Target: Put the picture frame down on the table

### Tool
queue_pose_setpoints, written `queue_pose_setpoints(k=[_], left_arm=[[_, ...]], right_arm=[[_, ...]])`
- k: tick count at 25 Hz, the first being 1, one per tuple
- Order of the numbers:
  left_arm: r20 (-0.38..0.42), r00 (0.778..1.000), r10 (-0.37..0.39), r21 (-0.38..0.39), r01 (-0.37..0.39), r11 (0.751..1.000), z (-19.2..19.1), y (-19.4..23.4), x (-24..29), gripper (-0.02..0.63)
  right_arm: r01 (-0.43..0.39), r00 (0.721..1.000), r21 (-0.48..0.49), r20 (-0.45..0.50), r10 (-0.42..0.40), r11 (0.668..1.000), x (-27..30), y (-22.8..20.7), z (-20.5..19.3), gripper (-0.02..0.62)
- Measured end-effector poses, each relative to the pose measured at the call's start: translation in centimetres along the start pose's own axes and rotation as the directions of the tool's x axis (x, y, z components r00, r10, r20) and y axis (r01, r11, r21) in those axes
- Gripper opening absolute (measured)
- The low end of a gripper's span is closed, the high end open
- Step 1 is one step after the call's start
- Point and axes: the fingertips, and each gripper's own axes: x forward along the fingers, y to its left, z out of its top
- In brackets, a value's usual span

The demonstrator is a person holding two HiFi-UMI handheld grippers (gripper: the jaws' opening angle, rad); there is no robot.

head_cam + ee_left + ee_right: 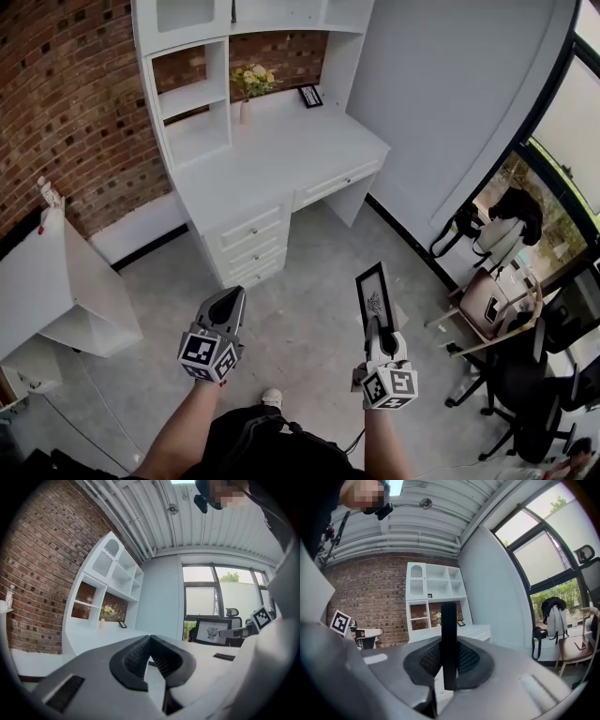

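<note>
Right hand-held gripper (376, 328): being clamped on the picture frame (375, 292), long axis upright.
Left hand-held gripper (229, 298): being held closed, empty.
Desk (281, 155): lying well ahead.

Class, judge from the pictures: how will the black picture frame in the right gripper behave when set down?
Probably stiff: the picture frame stands straight in the right gripper. Thin edge-on, so apt to tip if stood upright.

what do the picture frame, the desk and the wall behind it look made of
Picture frame: thin matte black border, likely painted wood or plastic; can't tell which.
Desk: smooth white, flat panels with drawers, probably painted or laminated board.
Wall: exposed red brick with visible mortar lines.
</note>
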Motion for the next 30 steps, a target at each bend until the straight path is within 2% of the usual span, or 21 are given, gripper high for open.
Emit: queue_pose_setpoints(k=[16, 30], left_arm=[[-0.017, 1.0, 0.015, -0.012, -0.016, 1.0, 0.0, 3.4, 7.2, -0.005], [0.017, 0.99, 0.138, -0.005, -0.138, 0.99, 1.3, 4.9, 16.6, -0.005]], right_arm=[[-0.001, 1.0, 0.021, 0.01, 0.001, 1.0, 7.6, -2.6, 0.4, 0.031], [-0.127, 0.992, 0.013, -0.005, 0.128, 0.992, 19.5, -8.2, 2.4, 0.031]])
